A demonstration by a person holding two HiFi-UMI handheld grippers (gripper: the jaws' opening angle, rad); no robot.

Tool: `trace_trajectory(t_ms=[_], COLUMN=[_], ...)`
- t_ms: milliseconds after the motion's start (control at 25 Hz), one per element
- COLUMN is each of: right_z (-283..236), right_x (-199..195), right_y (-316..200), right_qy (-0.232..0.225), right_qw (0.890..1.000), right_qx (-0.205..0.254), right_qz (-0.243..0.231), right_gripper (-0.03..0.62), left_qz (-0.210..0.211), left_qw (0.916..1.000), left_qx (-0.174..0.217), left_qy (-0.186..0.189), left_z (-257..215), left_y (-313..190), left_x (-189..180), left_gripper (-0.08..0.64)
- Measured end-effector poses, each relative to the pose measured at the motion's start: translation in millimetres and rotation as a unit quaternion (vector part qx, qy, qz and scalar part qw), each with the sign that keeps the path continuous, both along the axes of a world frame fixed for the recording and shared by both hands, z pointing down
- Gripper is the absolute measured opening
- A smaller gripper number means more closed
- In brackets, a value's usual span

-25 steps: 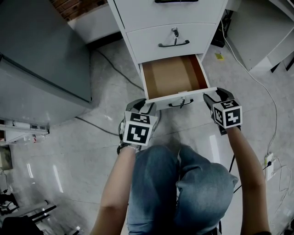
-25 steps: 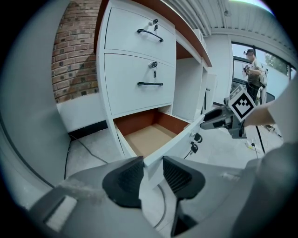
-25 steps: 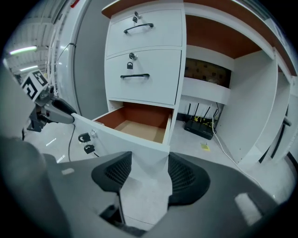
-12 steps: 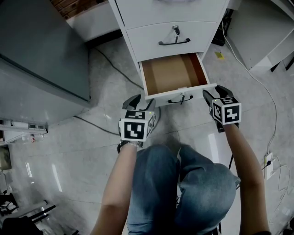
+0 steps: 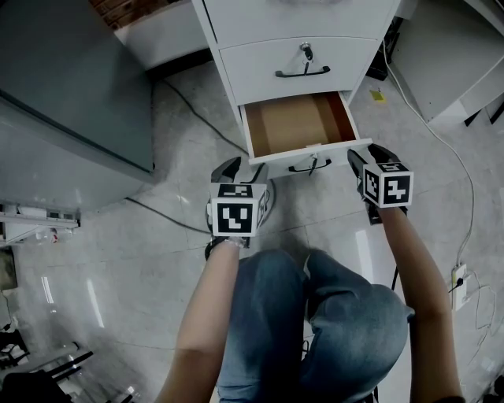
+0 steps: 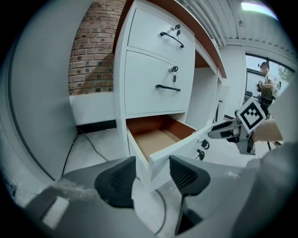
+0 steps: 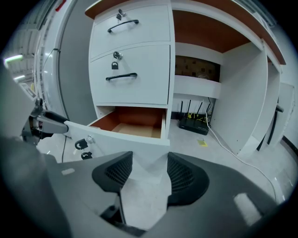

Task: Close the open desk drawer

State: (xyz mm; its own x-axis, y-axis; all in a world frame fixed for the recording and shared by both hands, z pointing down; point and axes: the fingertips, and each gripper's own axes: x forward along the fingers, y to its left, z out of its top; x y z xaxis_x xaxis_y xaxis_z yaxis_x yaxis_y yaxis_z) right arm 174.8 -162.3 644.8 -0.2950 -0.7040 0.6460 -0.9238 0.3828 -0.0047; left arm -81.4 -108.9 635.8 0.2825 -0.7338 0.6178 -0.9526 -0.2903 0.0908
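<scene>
Top drawer (image 5: 299, 14) runs off the head view's upper edge. The open drawer (image 5: 295, 126) has its back hidden under the one above. The yellow scrap (image 5: 376, 96) is too small to tell.

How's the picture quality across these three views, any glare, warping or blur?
Head view: sharp, with glare streaks on the glossy grey tile floor. Left gripper view: fisheye bows the white metal drawer cabinet, corners dark. Right gripper view: same bowing; the black ribbed fingers look slightly soft.
</scene>
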Motion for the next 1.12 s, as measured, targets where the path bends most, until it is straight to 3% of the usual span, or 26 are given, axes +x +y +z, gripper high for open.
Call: trace_trajectory(t_ms=[480, 760, 1120], right_z=[1, 1, 1], right_x=[-3, -6, -9], right_y=[-15, -25, -37], right_qy=[-0.030, -0.045, -0.050], right_qw=[0.999, 0.999, 0.999], right_qx=[-0.006, 0.002, 0.010], right_qz=[0.018, 0.019, 0.014], right_gripper=[0.235, 0.235, 0.235], left_qz=[-0.019, -0.016, -0.014], left_qw=[0.9997, 0.9995, 0.9993], left_qx=[0.014, 0.025, 0.033], left_qy=[0.004, 0.005, 0.010], left_z=[0, -1, -1], left_y=[-14, -24, -35], left_x=[-2, 2, 0], left_gripper=[0.223, 0.158, 0.155])
